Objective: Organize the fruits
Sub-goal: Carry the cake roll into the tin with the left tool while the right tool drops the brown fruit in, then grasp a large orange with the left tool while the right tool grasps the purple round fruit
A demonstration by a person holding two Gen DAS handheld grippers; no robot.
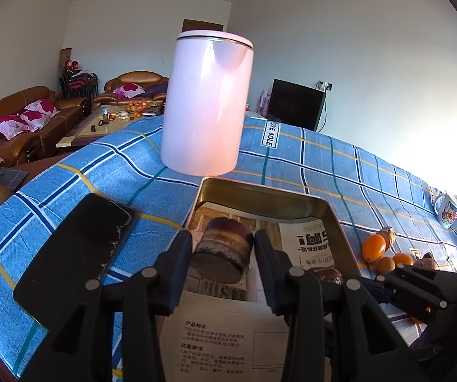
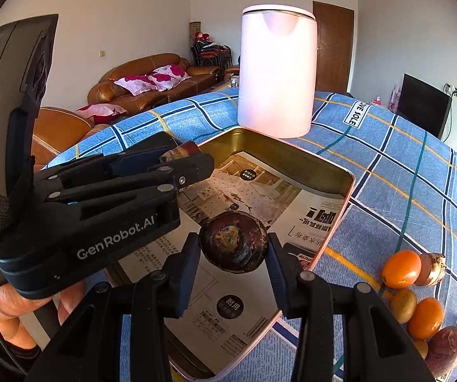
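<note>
Fruits: two dark, reddish-brown round pieces are in hand, both over the tin tray (image 2: 295,156) lined with printed paper. Left gripper (image 1: 223,248) is closed on one dark fruit (image 1: 223,248), pinched across its sides; in the right view this piece (image 2: 182,151) sits above the tray's near-left corner. Right gripper (image 2: 233,245) has its fingers against both flanks of the second dark fruit (image 2: 233,245), blossom end facing the camera, over the tray's middle. Cannot tell whether either piece touches the paper or hangs just above it.

Remaining pile: oranges (image 2: 401,269) and more brown fruits (image 2: 446,345) lie on the blue checked cloth (image 2: 403,175), to the right of the tray, outside its rim. The right gripper is the nearer one to that pile. A pink kettle (image 2: 277,73) stands just behind the tray's far edge; a black phone (image 1: 75,248) lies left of the tray.

Judgement: both pieces are at the placing step; each needs only to come straight down before release. Roundish fruit may roll on the slick paper.
</note>
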